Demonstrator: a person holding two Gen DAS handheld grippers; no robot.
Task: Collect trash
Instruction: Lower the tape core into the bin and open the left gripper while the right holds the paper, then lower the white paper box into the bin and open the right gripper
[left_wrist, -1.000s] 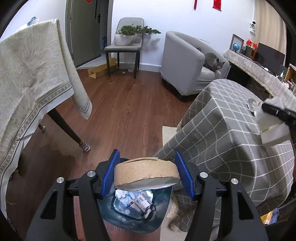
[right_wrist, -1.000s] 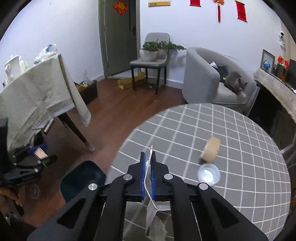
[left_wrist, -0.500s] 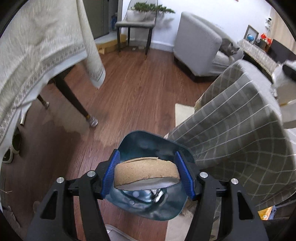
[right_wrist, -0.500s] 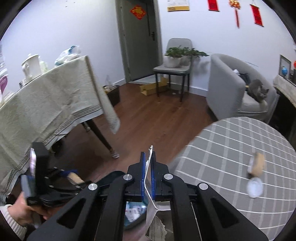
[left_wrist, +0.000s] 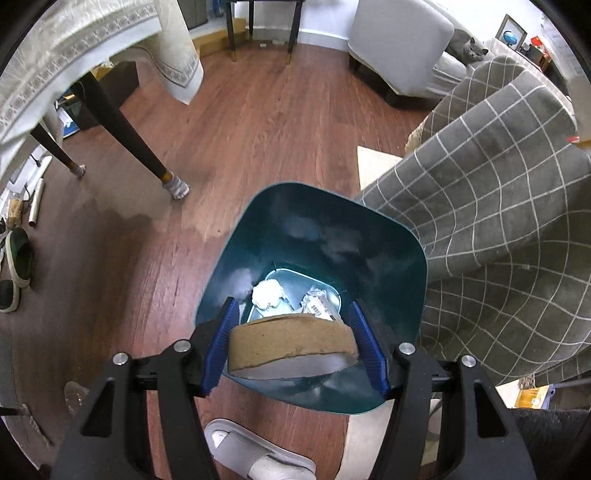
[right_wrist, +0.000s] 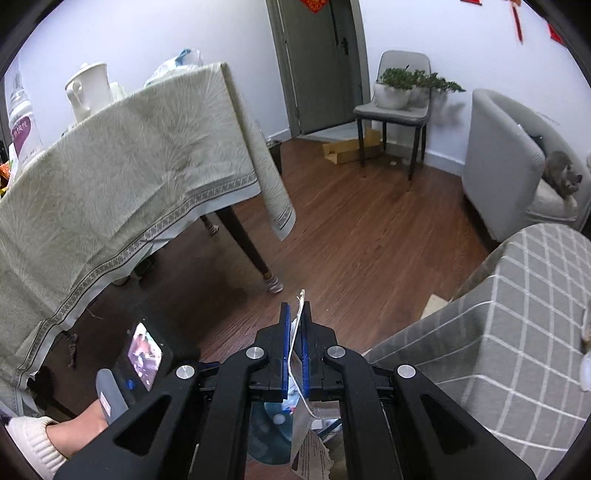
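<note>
Two slippers (left_wrist: 16, 271) left | checked tablecloth (left_wrist: 498, 221) touching bin (left_wrist: 399, 243)

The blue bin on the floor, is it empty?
No, the blue bin already holds a crumpled white tissue and other scraps of packaging at its bottom.

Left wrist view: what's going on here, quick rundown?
A person is clearing trash with two handheld grippers. The left gripper is clamped on a brown tape roll, held right over the open teal trash bin, which stands on the floor beside the checked tablecloth and has crumpled paper at the bottom. The roll is not yet released. The right gripper is shut on a thin torn wrapper near the table's edge, with the bin partly visible below it.
</note>
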